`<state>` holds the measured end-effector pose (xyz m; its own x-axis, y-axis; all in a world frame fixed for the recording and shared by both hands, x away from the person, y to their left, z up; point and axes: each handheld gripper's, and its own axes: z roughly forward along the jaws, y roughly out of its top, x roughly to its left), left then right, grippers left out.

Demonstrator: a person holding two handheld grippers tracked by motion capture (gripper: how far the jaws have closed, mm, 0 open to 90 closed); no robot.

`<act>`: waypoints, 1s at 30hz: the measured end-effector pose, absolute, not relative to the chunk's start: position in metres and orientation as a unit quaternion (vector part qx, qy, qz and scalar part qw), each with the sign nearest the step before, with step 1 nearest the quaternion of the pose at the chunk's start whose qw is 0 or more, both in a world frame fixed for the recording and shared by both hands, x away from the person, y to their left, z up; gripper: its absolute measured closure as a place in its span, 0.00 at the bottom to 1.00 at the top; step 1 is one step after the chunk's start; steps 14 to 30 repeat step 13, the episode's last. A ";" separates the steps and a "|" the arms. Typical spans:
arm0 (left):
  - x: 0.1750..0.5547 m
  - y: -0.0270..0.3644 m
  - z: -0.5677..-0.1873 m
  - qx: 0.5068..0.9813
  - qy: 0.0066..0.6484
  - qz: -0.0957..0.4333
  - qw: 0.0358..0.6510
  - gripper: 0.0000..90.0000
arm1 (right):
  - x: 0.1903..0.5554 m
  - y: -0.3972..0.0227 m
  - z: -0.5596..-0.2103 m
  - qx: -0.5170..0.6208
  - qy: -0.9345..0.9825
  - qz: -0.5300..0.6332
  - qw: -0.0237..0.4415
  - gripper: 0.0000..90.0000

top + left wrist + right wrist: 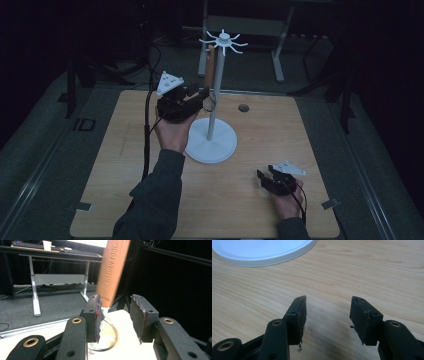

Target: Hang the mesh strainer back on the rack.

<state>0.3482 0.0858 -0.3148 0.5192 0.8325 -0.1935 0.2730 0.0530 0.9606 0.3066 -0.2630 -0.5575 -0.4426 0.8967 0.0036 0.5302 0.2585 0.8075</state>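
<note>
A white stand (212, 144) with a crown of hooks (223, 41) rises from the middle of the wooden table (125, 150). A brown wooden-handled kitchen tool (212, 67) hangs from a hook beside the pole. My left gripper (204, 96) is raised at the tool's lower end. In the left gripper view the handle (112, 270) comes down just ahead of the open left gripper (115, 312), with a wire ring (106, 337) below between the jaws; the pads do not press on it. My right gripper (265, 176) rests low at the front right, and the right gripper view has it open (328, 315) over bare wood.
The stand's round base (262, 252) lies ahead of the right gripper. A small dark hole (243, 107) marks the table's far side. Behind the table stands a white-legged desk (35, 290) with a cup (46, 245). Dark floor surrounds the table.
</note>
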 end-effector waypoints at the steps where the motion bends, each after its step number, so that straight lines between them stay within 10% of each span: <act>1: 0.347 0.086 -0.315 0.646 0.427 0.238 0.586 0.67 | 0.307 -0.263 -0.557 0.471 0.757 0.386 0.238 0.52; 30: 0.334 0.089 -0.325 0.657 0.424 0.227 0.581 0.65 | 0.307 -0.264 -0.557 0.475 0.755 0.384 0.239 0.51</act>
